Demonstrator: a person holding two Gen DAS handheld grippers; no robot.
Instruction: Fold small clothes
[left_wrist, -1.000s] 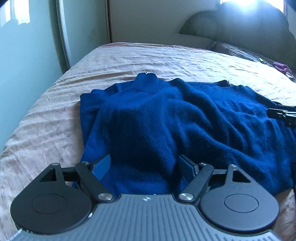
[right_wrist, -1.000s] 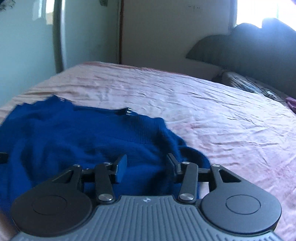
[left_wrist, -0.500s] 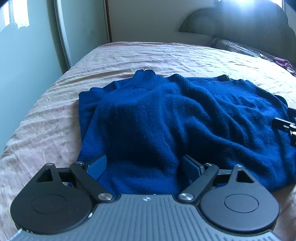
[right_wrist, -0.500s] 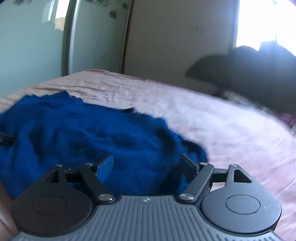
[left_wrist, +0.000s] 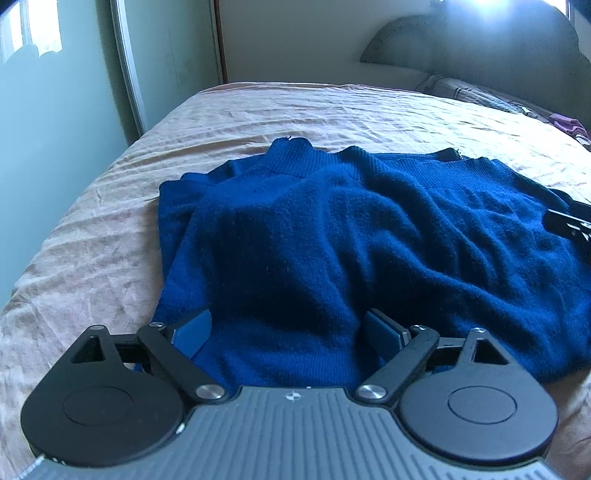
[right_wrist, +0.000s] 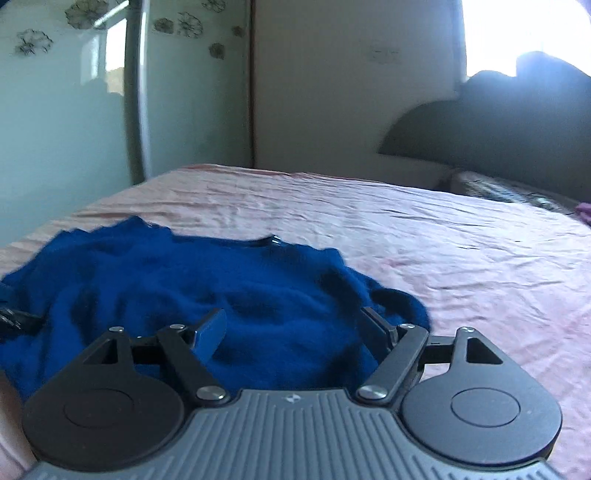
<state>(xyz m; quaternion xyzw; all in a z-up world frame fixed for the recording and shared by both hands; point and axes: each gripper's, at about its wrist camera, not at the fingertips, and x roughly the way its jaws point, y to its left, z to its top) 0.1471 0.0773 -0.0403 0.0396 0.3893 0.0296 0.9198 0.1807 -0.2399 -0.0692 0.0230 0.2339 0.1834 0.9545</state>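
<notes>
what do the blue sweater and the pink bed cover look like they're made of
Blue sweater: looks like a soft knit, maybe wool or acrylic; fuzzy matte nap, ribbed knit at the collar, and it slumps in thick folds.

Pink bed cover: looks like thin woven fabric, perhaps cotton or a blend; fine sharp creases all over and a faint sheen in the window light. The exact fibre cannot be told from here.
</notes>
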